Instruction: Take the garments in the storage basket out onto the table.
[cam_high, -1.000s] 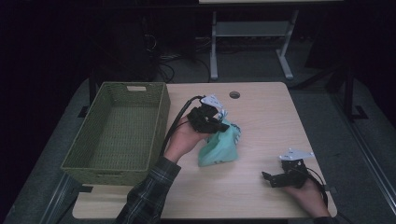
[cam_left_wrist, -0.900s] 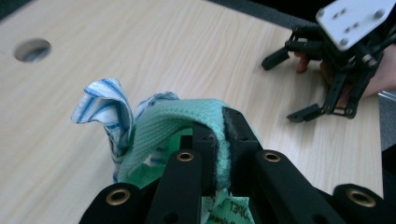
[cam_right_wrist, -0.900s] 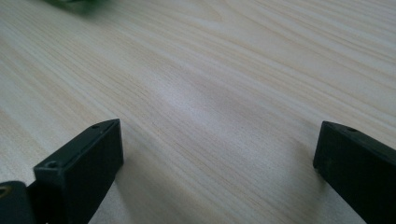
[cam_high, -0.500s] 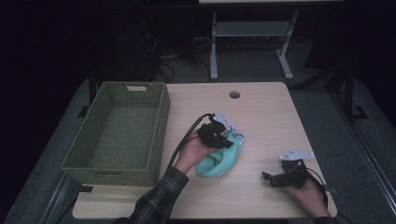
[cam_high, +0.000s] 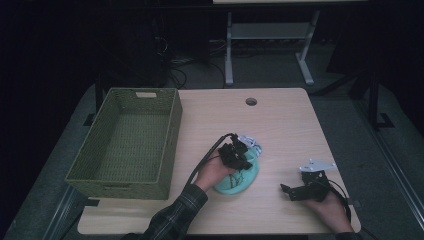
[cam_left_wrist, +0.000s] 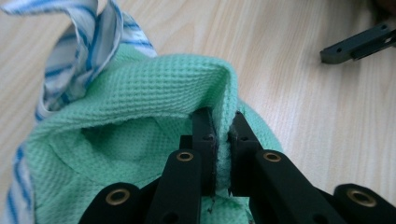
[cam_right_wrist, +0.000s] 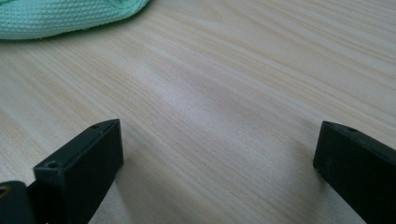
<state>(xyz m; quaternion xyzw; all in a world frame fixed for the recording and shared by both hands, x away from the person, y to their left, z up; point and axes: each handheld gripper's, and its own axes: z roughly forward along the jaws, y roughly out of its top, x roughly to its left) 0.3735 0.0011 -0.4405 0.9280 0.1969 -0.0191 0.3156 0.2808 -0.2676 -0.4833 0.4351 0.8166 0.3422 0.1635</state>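
A mint-green waffle cloth lies bunched on the table's middle front, with a blue-and-white striped cloth at its far edge. My left gripper sits on top of the heap, shut on a fold of the green cloth; in the left gripper view the fold is pinched between the two pads, and the striped cloth curls up behind. My right gripper rests on the table at the front right, open, with bare wood between its jaws. The green cloth's edge shows at the top left of the right gripper view.
A green woven basket stands at the left of the wooden table, with nothing in it. A round cable hole is near the far edge. Beyond the table are a stand's legs and cables on a dark floor.
My left gripper has come down and toward the front with the green cloth, which now lies bunched on the table. The right gripper has not moved.
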